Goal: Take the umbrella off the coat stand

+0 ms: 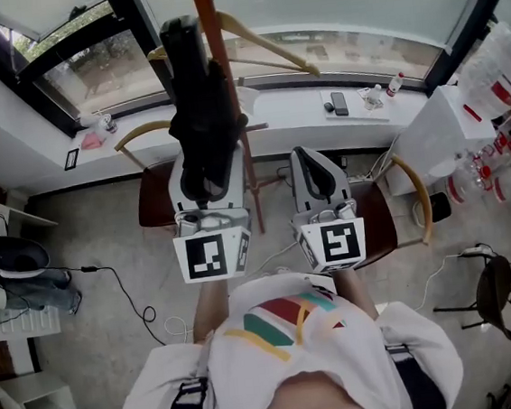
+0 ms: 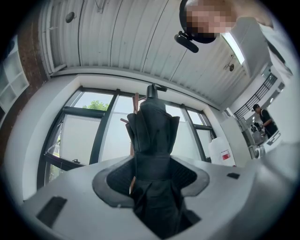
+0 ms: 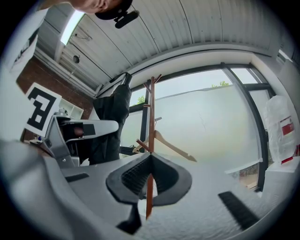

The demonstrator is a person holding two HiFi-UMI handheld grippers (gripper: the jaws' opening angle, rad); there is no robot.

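One umbrella [image 1: 195, 96], one coat stand [image 1: 206, 13], one hanger [image 1: 268, 46]

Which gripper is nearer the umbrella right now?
Left. The left gripper is clamped on the folded black umbrella, which sticks out past its jaws. The right gripper is apart from it, off to its right, jaws together and empty.

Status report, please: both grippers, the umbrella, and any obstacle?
Left gripper shut on the black umbrella. Right gripper shut, empty. Umbrella right by the coat stand pole; wooden hanger beside it.
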